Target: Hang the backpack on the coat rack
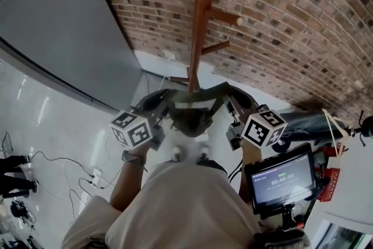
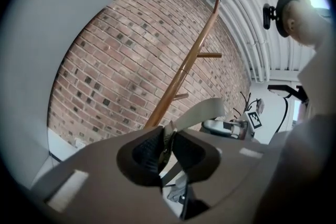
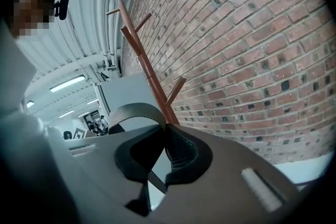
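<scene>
Head view shows the backpack (image 1: 191,116) held up between the two tools, just in front of the lower part of the coat rack (image 1: 203,20), whose wooden pole rises against the brick wall (image 1: 303,20). The left hand-held gripper (image 2: 167,140) is clamped on a pale grey strap (image 2: 205,110) that curves up and away from its jaws. The right hand-held gripper (image 3: 161,136) is pinched tight on a darker strap (image 3: 134,113) that arches over its jaws. Between them the top of the bag is spread open toward the pole. As far as the pictures show, the pick-up is done: the bag is off the floor (image 1: 52,125) and carried by both tools. The hanging itself is not done. No strap lies over a peg, and both the upper peg (image 1: 224,16) and the lower peg (image 1: 215,46) stand bare above the bag. What seems to be left is to raise the bag to peg height, pass a strap or loop over one peg, let the weight settle, and then release both grips.
</scene>
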Action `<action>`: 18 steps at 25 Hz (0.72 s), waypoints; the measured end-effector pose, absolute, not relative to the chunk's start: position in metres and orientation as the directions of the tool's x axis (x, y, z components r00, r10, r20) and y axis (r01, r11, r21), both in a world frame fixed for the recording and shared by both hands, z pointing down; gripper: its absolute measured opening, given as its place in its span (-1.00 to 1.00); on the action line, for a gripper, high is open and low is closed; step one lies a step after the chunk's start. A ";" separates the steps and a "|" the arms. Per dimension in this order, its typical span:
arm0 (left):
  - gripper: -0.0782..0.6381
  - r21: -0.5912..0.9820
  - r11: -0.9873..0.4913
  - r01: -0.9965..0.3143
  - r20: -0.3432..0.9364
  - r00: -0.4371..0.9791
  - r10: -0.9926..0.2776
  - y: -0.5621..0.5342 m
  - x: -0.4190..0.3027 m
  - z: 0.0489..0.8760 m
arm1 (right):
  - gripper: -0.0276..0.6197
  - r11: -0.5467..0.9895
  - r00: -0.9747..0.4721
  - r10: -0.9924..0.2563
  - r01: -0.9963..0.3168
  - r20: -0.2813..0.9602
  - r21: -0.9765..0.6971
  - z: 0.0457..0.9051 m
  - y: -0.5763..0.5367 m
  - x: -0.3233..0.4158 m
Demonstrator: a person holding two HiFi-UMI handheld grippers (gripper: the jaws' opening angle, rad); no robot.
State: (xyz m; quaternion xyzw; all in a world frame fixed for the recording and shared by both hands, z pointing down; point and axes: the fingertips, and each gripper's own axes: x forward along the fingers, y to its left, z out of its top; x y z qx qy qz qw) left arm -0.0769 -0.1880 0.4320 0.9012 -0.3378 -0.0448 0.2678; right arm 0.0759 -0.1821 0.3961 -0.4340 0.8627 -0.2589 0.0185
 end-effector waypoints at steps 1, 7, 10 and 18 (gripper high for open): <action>-0.65 0.517 -0.621 -0.590 0.106 0.764 -0.637 -0.190 -0.077 0.435 | -0.89 0.492 -0.629 -0.752 -0.735 0.197 -0.467 0.399 -0.185 0.076; -0.65 0.553 -0.571 -0.607 0.121 0.736 -0.666 -0.206 -0.080 0.450 | -0.89 0.507 -0.660 -0.716 -0.715 0.226 -0.481 0.414 -0.204 0.076; -0.65 0.560 -0.550 -0.619 0.140 0.725 -0.674 -0.213 -0.080 0.458 | -0.89 0.507 -0.668 -0.703 -0.712 0.244 -0.486 0.422 -0.213 0.077; -0.65 0.580 -0.507 -0.638 0.185 0.709 -0.680 -0.223 -0.083 0.477 | -0.89 0.494 -0.681 -0.674 -0.704 0.287 -0.510 0.443 -0.225 0.073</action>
